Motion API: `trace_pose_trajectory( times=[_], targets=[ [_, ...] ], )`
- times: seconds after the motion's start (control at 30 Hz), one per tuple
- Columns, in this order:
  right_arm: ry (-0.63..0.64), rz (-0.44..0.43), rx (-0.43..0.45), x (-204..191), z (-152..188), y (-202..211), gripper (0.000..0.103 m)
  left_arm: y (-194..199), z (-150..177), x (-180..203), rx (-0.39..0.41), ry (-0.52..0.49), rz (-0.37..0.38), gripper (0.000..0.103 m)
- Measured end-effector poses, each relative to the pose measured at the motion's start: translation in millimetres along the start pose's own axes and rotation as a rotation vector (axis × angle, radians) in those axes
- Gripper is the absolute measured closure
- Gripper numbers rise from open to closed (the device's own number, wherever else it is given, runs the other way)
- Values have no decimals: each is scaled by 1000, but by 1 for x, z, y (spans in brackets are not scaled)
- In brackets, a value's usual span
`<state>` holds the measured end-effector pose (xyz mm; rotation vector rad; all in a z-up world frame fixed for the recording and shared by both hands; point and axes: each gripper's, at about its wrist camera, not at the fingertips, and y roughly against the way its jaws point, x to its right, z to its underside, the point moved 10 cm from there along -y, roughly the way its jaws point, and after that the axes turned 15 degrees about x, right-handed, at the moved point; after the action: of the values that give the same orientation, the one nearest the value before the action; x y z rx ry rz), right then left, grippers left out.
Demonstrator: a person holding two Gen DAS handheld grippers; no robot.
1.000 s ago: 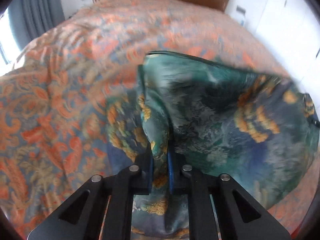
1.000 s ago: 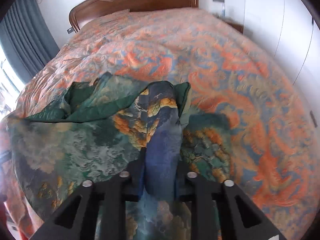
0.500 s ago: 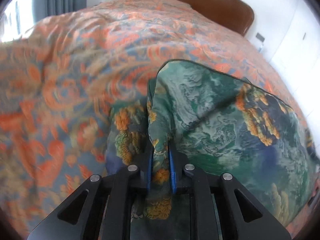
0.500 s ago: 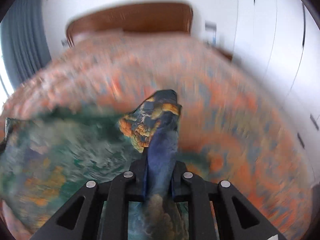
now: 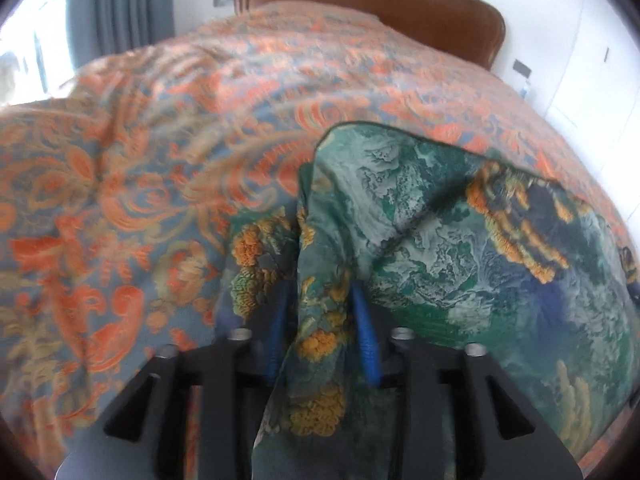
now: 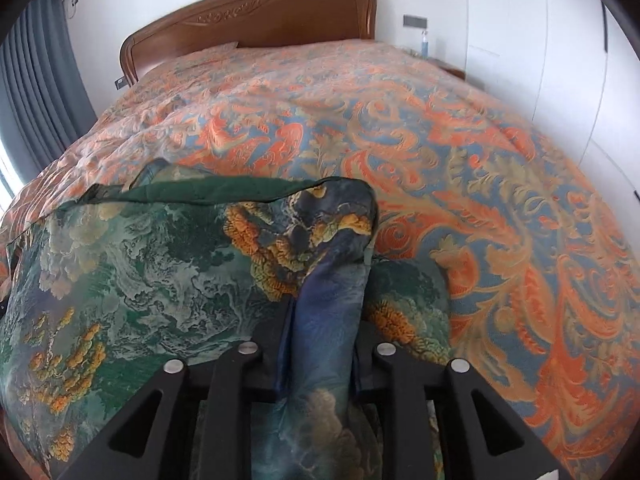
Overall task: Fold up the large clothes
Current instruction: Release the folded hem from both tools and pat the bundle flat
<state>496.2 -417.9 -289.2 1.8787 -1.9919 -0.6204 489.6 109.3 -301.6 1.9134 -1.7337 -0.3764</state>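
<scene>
Both claws are clamped on the garment [image 6: 132, 264], the left claw [image 5: 320, 312] pinching its 9 o'clock corner and the right claw [image 6: 324, 320] its 3 o'clock corner, so the cloth's long axis stretches between them, sagging toward the bed [image 6: 460, 168].

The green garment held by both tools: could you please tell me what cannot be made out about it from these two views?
- Left wrist view: the garment runs past the right and bottom edges, so its shape is unknown; the bedspread is blurred.
- Right wrist view: the left tool is out of frame; the right tool body hides the cloth beneath.
- Garment type: unclear, bunched.
</scene>
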Motion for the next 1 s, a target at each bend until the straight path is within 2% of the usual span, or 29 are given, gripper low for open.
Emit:
trace_pose_trajectory(
  times=[0.03, 0.07, 0.1, 0.13, 0.27, 0.4, 0.53, 0.67, 0.73, 0.87, 1.0],
  targets=[
    [3, 15, 23, 2, -4, 8, 67, 8, -3, -1, 15, 10, 0, 31],
    [5, 35, 45, 4, -7, 19, 61, 22, -8, -2, 46, 17, -7, 21],
    [3, 51, 66, 7, -10, 29, 45, 30, -12, -2, 64, 16, -8, 19],
    [0, 67, 102, 9, -16, 43, 36, 38, -15, -1, 80, 13, -1, 19],
    [26, 72, 194, 6, -29, 89, 36, 73, -17, 7, 101, -8, 28, 15],
    [45, 7, 230, -9, -24, 138, 34, 102, -3, 20, 117, -78, 54, 11],
    [103, -59, 210, -34, 6, 169, 29, 117, 17, 42, 95, -165, 80, 11],
    [174, -61, 144, -49, 42, 165, 29, 134, 23, 71, 88, -216, 116, 11],
    [130, -40, 125, -46, 56, 166, 29, 143, 19, 88, 89, -230, 152, 8],
    [-5, -67, 143, -50, 72, 188, 29, 150, 16, 132, 78, -303, 246, 5],
    [-68, -96, 190, -55, 80, 222, 29, 131, 21, 168, 31, -375, 275, 5]
  ],
)
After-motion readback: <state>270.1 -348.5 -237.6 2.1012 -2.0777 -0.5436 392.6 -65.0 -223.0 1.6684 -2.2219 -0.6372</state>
